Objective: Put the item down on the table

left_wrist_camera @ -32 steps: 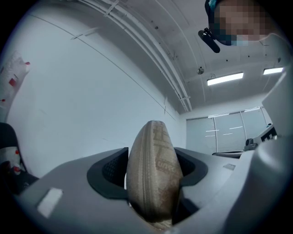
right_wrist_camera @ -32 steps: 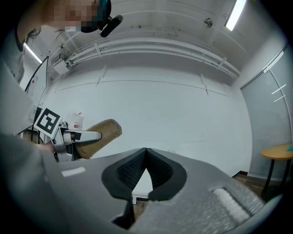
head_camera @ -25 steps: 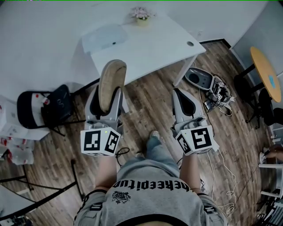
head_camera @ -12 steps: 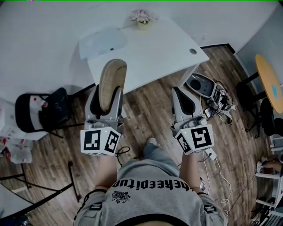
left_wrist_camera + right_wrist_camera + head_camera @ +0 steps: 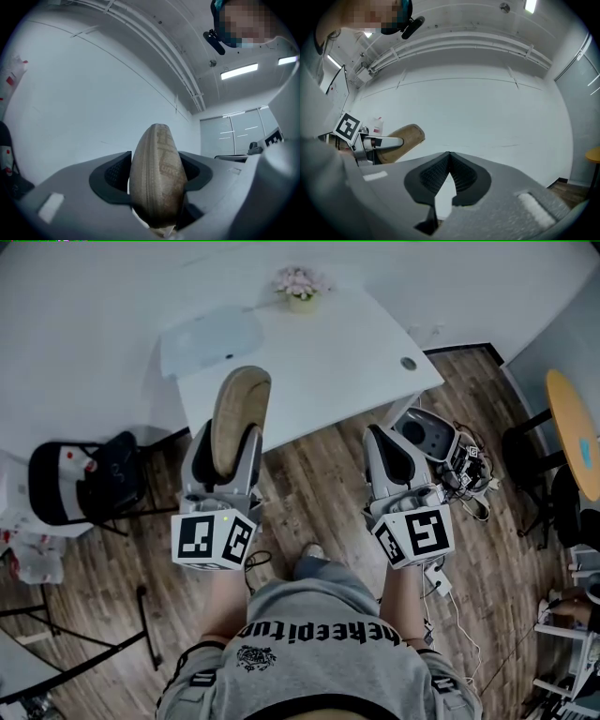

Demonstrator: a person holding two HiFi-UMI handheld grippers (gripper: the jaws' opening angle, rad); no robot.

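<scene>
The table [image 5: 328,352] stands ahead of me, with a flower pot [image 5: 301,287] at its far edge and a flat mat [image 5: 211,334] on its left end. The case [image 5: 236,413] sits between the jaws of my left gripper [image 5: 225,451], with my right gripper [image 5: 398,460] to its right. A chair [image 5: 89,474] stands left of the table.

Office, white desk [image 5: 328,352], black chair [image 5: 70,479], ceiling strip lights [image 5: 239,71]
</scene>
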